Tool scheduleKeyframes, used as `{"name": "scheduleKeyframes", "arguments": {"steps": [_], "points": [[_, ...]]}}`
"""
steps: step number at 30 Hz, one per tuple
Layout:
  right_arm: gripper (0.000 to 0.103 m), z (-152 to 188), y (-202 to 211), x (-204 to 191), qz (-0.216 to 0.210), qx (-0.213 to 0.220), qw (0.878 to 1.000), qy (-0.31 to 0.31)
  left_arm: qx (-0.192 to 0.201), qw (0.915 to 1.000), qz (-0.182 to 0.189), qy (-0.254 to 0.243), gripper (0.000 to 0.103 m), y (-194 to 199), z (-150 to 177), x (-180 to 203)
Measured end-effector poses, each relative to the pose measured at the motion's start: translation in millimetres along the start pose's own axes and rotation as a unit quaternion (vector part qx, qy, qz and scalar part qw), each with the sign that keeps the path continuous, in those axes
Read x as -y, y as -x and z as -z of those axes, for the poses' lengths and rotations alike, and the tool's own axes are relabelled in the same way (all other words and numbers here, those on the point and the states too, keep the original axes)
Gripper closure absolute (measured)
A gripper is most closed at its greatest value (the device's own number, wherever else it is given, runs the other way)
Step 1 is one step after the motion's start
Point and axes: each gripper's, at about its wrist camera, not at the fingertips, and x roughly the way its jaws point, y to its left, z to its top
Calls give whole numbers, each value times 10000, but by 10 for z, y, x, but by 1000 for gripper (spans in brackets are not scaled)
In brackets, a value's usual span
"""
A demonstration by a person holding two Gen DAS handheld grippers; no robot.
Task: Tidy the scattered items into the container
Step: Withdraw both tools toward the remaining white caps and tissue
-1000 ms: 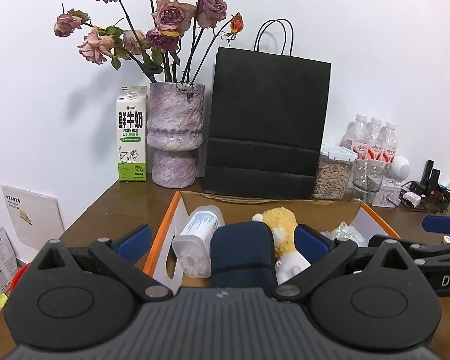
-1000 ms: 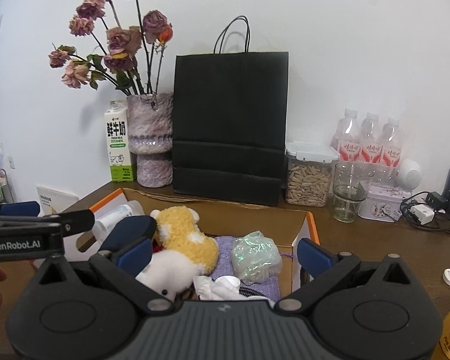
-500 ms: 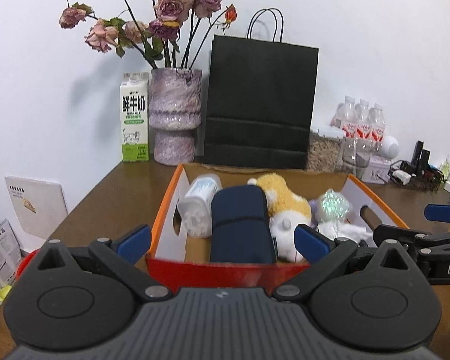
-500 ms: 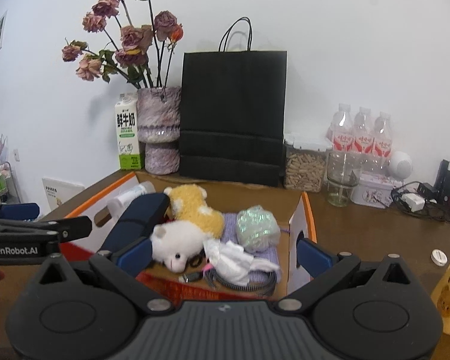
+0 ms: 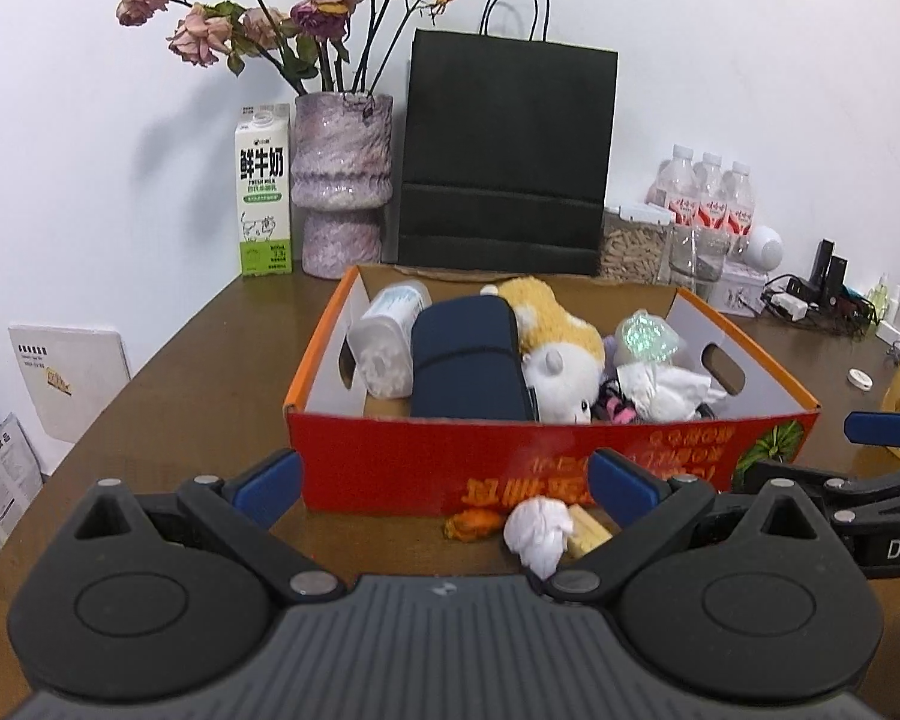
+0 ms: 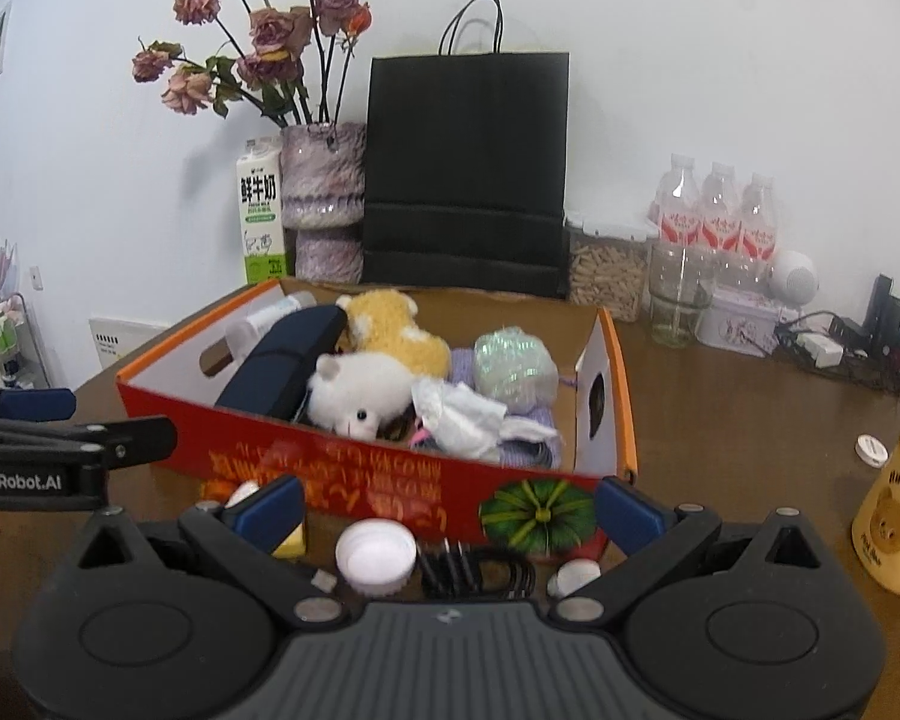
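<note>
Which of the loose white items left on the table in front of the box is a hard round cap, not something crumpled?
The white bottle cap, a smooth open disc lying between the right gripper's jaws. The white wad further left is crumpled and soft.

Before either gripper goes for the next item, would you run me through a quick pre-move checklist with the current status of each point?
1. Left gripper open and empty: ok.
2. Right gripper open and empty: ok.
3. Items left outside the box: not ok; crumpled tissue, orange piece, white cap and black cable lie on the table before its front wall.
4. Room in the box: cannot tell; plush toy and navy pouch fill much of it.
5. Grippers apart from each other: ok.
</note>
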Motion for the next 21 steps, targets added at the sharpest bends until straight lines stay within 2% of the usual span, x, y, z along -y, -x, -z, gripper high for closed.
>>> {"name": "scheduleKeyframes", "arguments": {"steps": [15,21], "points": [[0,394,-147,102,22,-652,9978,-150,-587,9983,-30,-44,0,-55,319,-30],[0,475,-226,153,39,-850,9962,-200,-745,9970,134,-185,0,-114,377,58]]}}
